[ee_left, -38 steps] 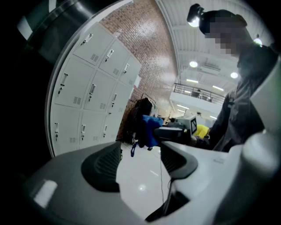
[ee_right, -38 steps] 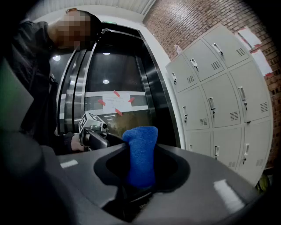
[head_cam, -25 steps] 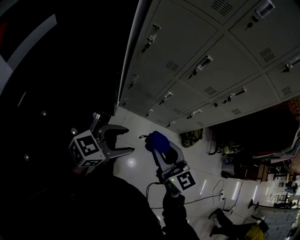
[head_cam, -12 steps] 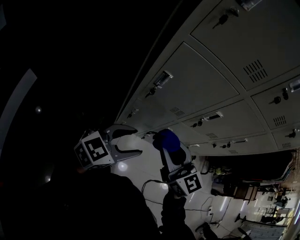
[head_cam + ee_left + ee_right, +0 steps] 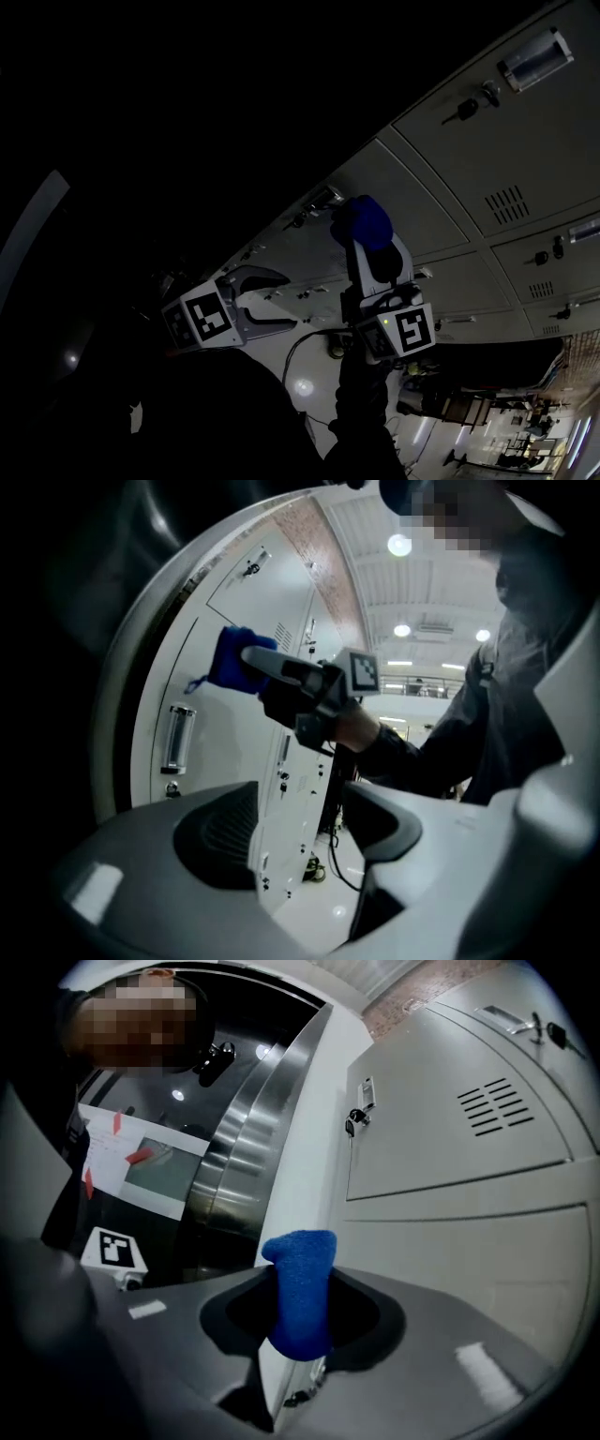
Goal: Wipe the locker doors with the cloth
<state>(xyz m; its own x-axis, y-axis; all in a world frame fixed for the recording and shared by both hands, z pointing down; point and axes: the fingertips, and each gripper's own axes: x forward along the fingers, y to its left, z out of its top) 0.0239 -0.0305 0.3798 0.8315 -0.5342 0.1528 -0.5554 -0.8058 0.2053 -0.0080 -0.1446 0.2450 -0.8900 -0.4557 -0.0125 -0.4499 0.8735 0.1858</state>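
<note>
The right tongs (image 5: pixel 302 1321) are clamped on the blue cloth (image 5: pixel 300 1283), which stands up from between the jaws. They hold it up close against the grey locker doors (image 5: pixel 469 1176); whether it touches the metal cannot be told. The left tongs (image 5: pixel 302 841) gape wide with nothing between them. They sit lower than the right tongs and beside them, and also point at the lockers.

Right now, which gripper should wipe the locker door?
Right, most likely. The right gripper is shut on the blue cloth and is up close to the locker door. The left gripper is open, holds nothing, and sits lower.
</note>
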